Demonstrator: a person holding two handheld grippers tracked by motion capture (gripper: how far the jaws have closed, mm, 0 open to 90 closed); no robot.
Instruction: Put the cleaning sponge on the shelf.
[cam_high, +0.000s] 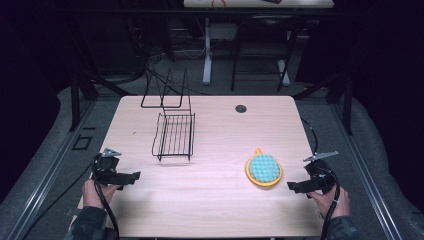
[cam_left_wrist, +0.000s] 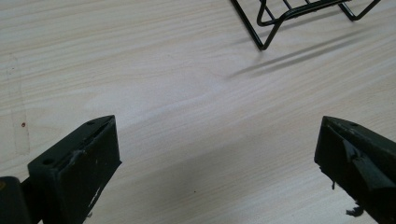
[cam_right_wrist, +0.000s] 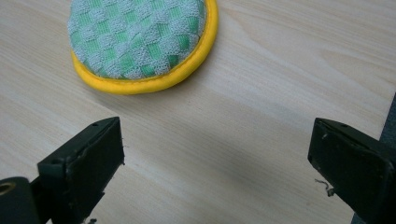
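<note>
A round pad (cam_high: 264, 169) with a yellow rim and a green-checked cloth top lies on the right half of the wooden table (cam_high: 210, 200); it also fills the top of the right gripper view (cam_right_wrist: 140, 37). A black wire rack (cam_high: 173, 134) stands left of centre, and its foot shows in the left gripper view (cam_left_wrist: 299, 14). My left gripper (cam_high: 131, 177) rests near the front left edge, open, with bare wood between its jaws (cam_left_wrist: 217, 154). My right gripper (cam_high: 295, 187) sits just right of the pad, open and empty (cam_right_wrist: 217, 154).
A second, taller wire frame (cam_high: 167, 92) stands behind the rack at the table's back. A dark round hole (cam_high: 241, 108) marks the back centre. Table legs and cables (cam_high: 207, 50) lie on the floor beyond. Bare wood stretches across the middle and front.
</note>
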